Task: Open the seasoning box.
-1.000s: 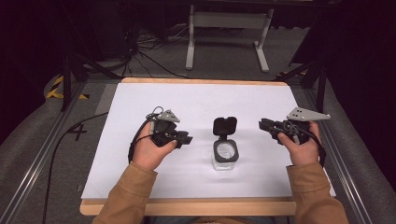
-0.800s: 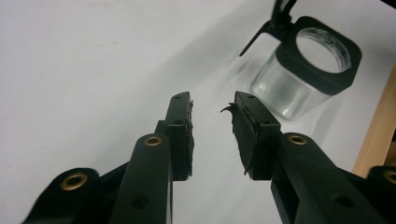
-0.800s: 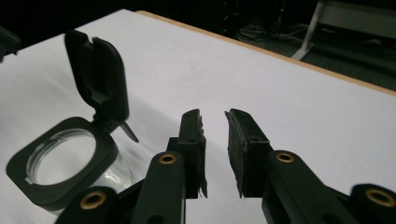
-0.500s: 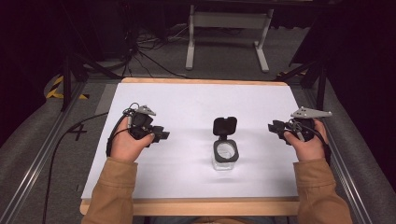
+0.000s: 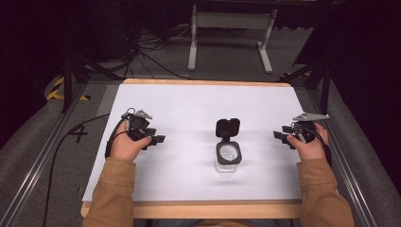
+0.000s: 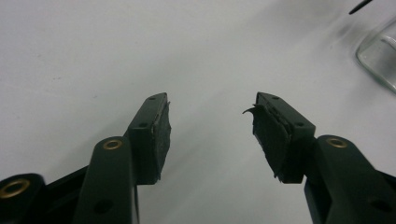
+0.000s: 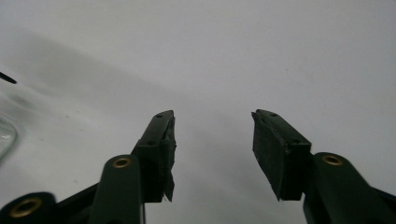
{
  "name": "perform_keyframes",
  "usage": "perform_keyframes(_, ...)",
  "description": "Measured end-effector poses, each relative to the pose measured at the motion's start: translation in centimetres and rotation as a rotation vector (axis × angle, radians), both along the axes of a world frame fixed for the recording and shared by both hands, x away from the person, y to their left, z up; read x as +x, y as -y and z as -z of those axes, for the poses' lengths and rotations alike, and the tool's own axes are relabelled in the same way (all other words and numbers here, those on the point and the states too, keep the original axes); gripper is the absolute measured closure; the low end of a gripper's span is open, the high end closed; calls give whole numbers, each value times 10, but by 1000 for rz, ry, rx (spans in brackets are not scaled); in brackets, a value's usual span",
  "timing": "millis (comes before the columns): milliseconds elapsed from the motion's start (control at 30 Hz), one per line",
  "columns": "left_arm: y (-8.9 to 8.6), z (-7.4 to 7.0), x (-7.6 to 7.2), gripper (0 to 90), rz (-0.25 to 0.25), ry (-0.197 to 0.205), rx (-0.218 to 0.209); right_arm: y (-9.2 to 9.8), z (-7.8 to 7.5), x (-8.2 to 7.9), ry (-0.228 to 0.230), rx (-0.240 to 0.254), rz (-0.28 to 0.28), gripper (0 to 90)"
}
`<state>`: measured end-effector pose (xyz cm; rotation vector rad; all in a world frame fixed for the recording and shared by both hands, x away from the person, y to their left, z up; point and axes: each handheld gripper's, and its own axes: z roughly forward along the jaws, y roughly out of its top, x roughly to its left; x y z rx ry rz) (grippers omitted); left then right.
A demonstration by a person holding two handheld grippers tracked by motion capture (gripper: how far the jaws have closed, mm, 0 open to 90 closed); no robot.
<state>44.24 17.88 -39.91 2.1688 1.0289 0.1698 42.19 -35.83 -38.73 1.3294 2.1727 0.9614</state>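
With the left tongs (image 5: 158, 139) and right tongs (image 5: 279, 136) both wide open and empty, resting low on the bench (image 5: 189, 109), approach the open-lidded clear jar (image 5: 228, 158) standing between them squarely, without tipping it.

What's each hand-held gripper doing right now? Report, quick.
Left hand-held gripper: open, holding nothing, above the white table.
Right hand-held gripper: open, holding nothing.
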Motion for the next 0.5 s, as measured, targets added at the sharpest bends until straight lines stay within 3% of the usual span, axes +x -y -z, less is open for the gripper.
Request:
perform_keyframes(200, -1, 15, 6, 386, -20, 6, 10, 4, 17, 8, -36, -25, 27, 424)
perform_keyframes(300, 0, 21, 8, 350, -20, -30, 24, 5, 24, 10, -67, -25, 30, 413)
perform_keyframes(500, 6, 22, 8, 347, -15, -32, 29, 2, 28, 11, -100, -18, 18, 422)
